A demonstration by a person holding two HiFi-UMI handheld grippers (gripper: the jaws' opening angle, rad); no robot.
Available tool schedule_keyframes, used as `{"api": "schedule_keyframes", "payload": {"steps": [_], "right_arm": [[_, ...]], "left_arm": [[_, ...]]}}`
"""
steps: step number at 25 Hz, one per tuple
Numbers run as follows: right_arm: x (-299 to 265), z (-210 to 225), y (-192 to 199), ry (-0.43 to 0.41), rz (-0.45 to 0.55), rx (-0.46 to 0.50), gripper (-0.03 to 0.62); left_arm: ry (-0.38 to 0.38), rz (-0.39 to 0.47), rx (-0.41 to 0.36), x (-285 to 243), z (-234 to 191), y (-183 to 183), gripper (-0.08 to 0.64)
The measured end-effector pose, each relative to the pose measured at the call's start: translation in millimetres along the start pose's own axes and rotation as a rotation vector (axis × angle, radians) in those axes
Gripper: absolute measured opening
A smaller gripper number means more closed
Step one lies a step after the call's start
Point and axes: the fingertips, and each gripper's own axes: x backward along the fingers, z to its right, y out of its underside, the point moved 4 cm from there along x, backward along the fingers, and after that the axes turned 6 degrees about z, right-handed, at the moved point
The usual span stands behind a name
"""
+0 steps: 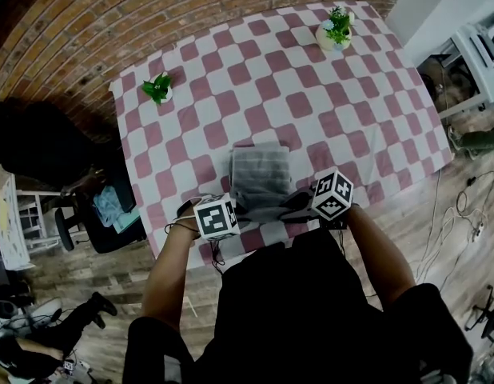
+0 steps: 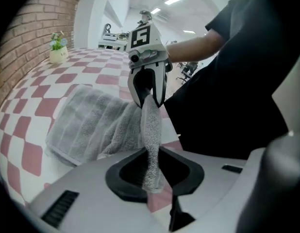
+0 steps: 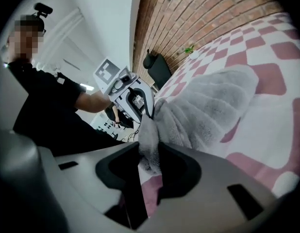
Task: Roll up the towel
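Beyond the towel (image 1: 260, 174), the checked cloth of the table (image 1: 271, 78) lies open up to the far edge, where the brick wall (image 1: 151, 14) closes it off. Two obstacles stand on it — a small plant (image 1: 158, 88) near the far left corner and a potted plant (image 1: 336, 29) near the far right corner, both well apart from the towel. The near edge is crowded: left tool (image 1: 245, 208) and right tool (image 1: 299, 204) sit close together, each clamped on the towel's near edge, with the person's torso (image 1: 303, 310) just behind. Strips of cloth on either side of the towel are open — passable.
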Motion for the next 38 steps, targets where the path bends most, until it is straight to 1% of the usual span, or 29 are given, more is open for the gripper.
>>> {"api": "schedule_keyframes", "payload": {"steps": [1,3,6,9,11,14,16,17,19,21,22,23,24,25,27,28,29,30,31,33,35,36,38], "right_arm": [[3,2,-3,0.005,0.028,-0.015,0.118],[9,6,-9,0.032,0.084,-0.015,0.121],[19,12,-20,0.104,0.155,0.017,0.129],[27,20,-28,0.177,0.216,0.025,0.132],[33,29,-33,0.254,0.258,0.034,0.137],[43,39,-38,0.384,0.314,0.065,0.141],[45,40,-38,0.447,0.316,0.110,0.141],[46,40,-39,0.473,0.312,0.143,0.143],[48,34,-45,0.538,0.306,0.259,0.154],[52,16,-55,0.593,0.310,0.441,0.161],[52,2,-60,0.596,0.305,0.540,0.161],[48,-13,-61,0.586,0.278,0.637,0.161],[42,-25,-59,0.578,0.218,0.735,0.161],[33,-31,-51,0.583,0.131,0.841,0.191],[14,-25,-29,0.646,-0.078,1.070,0.243],[7,-17,-20,0.691,-0.174,1.164,0.263],[2,-10,-13,0.729,-0.253,1.228,0.268],[0,-3,-9,0.753,-0.311,1.262,0.270],[-1,4,-6,0.765,-0.345,1.277,0.270],[-2,16,-2,0.768,-0.352,1.272,0.268],[-1,20,-5,0.756,-0.324,1.231,0.253],[-1,21,-6,0.748,-0.314,1.209,0.244],[1,24,-10,0.731,-0.302,1.166,0.232]], "left_arm": [[-0.016,0.017,0.017,2,-5,0,0.077],[-0.061,0.060,0.058,6,-18,-1,0.081],[-0.130,0.129,0.100,15,-36,-5,0.092],[-0.178,0.163,0.120,17,-49,-6,0.096],[-0.216,0.184,0.141,19,-57,-5,0.103],[-0.294,0.241,0.190,26,-72,-8,0.117],[-0.335,0.258,0.205,28,-79,-8,0.146],[-0.350,0.255,0.203,27,-82,-8,0.149],[-0.379,0.247,0.203,26,-87,-9,0.161],[-0.404,0.248,0.214,25,-92,-10,0.158],[-0.412,0.251,0.220,26,-94,-10,0.158],[-0.418,0.254,0.227,26,-97,-10,0.156],[-0.422,0.257,0.234,27,-98,-11,0.158],[-0.424,0.262,0.240,27,-100,-11,0.160],[-0.425,0.266,0.242,27,-101,-12,0.160],[-0.423,0.262,0.236,27,-101,-12,0.158],[-0.424,0.258,0.223,27,-100,-12,0.158],[-0.429,0.255,0.199,28,-98,-14,0.156],[-0.440,0.256,0.162,30,-96,-16,0.158],[-0.479,0.267,0.046,37,-90,-22,0.158],[-0.513,0.284,-0.085,46,-77,-25,0.170],[-0.517,0.292,-0.137,49,-69,-24,0.196],[-0.498,0.282,-0.214,52,-50,-19,0.287]]}}
